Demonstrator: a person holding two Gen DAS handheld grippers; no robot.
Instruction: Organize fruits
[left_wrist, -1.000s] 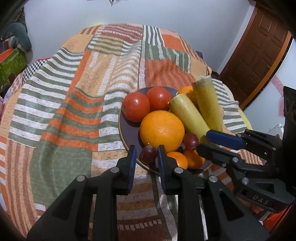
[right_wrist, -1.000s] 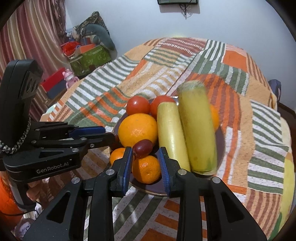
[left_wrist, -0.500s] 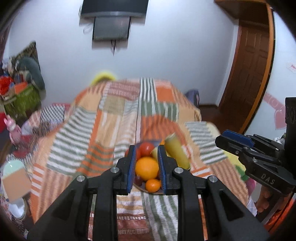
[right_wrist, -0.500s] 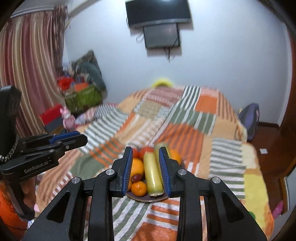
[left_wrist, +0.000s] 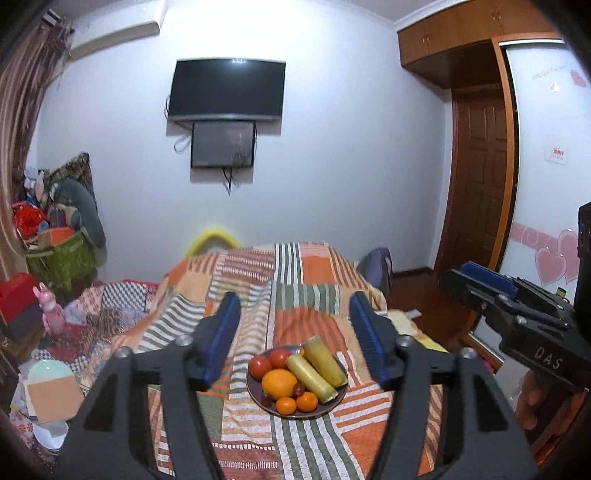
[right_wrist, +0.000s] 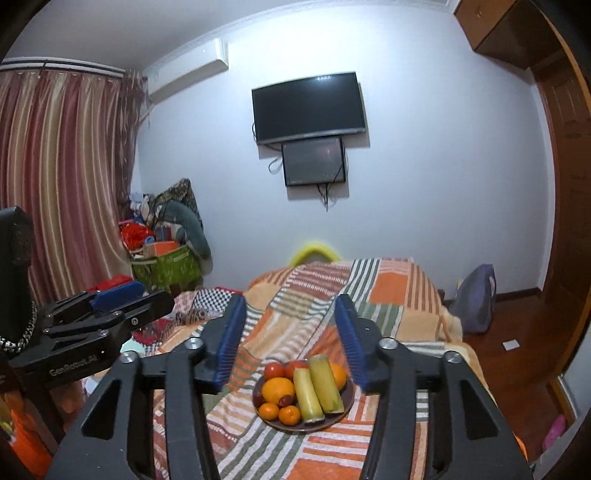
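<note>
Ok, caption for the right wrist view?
Open right hand-held gripper held back from plate of fruit on the striped bedspread.

Both wrist views look down the bed (left_wrist: 295, 295) from its foot – sharing the plate (left_wrist: 334, 406)

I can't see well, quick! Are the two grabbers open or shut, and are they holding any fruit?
Left gripper: open, holding nothing, up off the plate.
Right gripper: open, holding nothing, also away from the plate.
</note>
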